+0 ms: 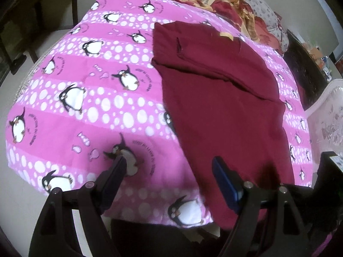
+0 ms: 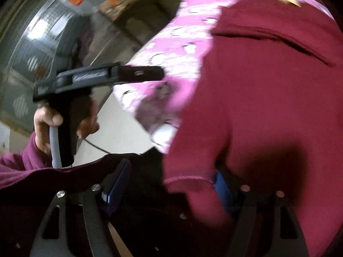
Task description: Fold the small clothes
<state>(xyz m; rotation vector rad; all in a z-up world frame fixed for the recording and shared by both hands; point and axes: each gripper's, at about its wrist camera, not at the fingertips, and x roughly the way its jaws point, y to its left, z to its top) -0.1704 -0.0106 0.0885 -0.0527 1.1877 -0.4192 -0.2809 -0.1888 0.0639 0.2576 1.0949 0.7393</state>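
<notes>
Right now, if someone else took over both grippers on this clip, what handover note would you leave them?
Left gripper: open, empty, hovering above the near edge of the penguin blanket.
Right gripper: jaws wide; the near hem of the maroon shirt hangs between them, with no clear pinch. The view is blurred.
Shirt: lies flat on the blanket, with one sleeve folded across its upper part and the near hem over the blanket's edge.
Done: sleeve fold, apparently.
Left: probably bring the hem up toward the collar, then square the fold.
A heap of patterned cloth lies beyond.
</notes>
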